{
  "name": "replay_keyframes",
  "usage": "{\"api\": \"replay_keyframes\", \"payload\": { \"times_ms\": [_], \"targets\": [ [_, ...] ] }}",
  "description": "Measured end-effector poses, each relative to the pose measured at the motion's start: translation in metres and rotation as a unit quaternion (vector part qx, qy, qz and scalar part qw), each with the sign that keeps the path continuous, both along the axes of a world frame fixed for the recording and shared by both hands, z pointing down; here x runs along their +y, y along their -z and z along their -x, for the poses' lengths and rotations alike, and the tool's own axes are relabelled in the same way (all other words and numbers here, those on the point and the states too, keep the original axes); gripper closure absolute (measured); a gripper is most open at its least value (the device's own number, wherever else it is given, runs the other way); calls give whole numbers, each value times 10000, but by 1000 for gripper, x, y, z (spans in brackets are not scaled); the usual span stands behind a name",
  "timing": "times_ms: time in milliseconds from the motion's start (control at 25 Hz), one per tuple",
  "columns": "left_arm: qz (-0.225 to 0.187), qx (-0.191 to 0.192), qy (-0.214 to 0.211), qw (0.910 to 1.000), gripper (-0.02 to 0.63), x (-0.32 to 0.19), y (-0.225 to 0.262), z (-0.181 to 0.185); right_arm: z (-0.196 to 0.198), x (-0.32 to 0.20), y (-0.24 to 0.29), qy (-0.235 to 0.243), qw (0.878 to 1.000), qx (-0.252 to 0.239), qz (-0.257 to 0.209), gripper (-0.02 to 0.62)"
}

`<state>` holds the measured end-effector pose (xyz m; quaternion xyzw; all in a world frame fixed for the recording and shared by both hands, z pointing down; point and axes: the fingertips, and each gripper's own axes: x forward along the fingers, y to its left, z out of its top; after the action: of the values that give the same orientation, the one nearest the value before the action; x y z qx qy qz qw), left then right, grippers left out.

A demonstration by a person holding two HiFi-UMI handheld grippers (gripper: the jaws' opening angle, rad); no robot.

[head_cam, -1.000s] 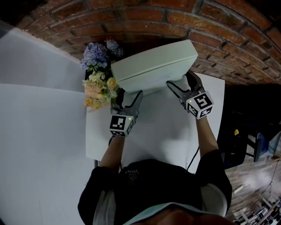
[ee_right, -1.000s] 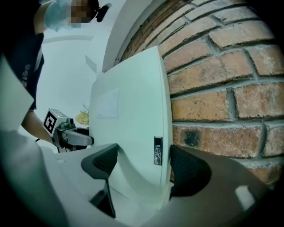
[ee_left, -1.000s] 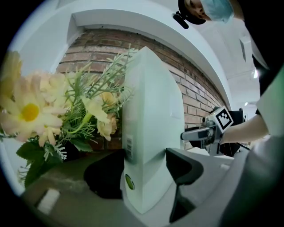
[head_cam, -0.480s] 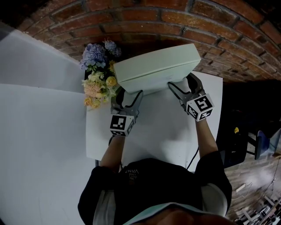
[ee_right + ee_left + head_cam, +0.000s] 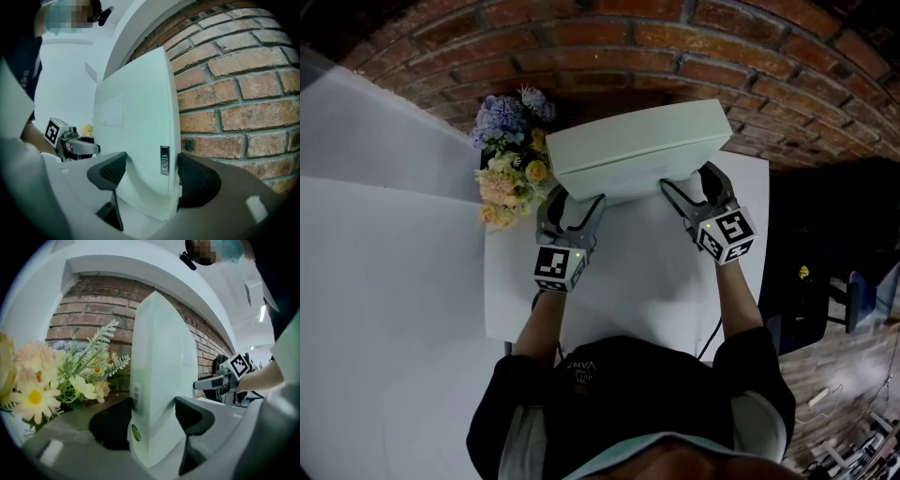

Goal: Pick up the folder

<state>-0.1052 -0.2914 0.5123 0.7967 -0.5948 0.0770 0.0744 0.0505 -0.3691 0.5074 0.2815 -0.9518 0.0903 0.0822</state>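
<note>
Clamping the folder (image 5: 633,150) across its thick edge in wide-spread jaws of left gripper (image 5: 572,202) and right gripper (image 5: 692,183), apparently lifted off the table (image 5: 628,281) already, leaving just steady holding

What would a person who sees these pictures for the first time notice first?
The big pale folder, held over the white table's far end with the left tool and right tool clamped on its near edge. Next, the bunch of flowers at its left, before the brick wall.
</note>
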Motion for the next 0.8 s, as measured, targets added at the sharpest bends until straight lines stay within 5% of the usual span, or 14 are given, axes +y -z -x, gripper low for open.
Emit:
{"api": "replay_keyframes", "payload": {
  "times_ms": [800],
  "targets": [
    [-269, 94, -427, 9987, 308, 30, 31, -18, -27, 46, 37, -504, 9985, -23, -227, 267]
  ]
}}
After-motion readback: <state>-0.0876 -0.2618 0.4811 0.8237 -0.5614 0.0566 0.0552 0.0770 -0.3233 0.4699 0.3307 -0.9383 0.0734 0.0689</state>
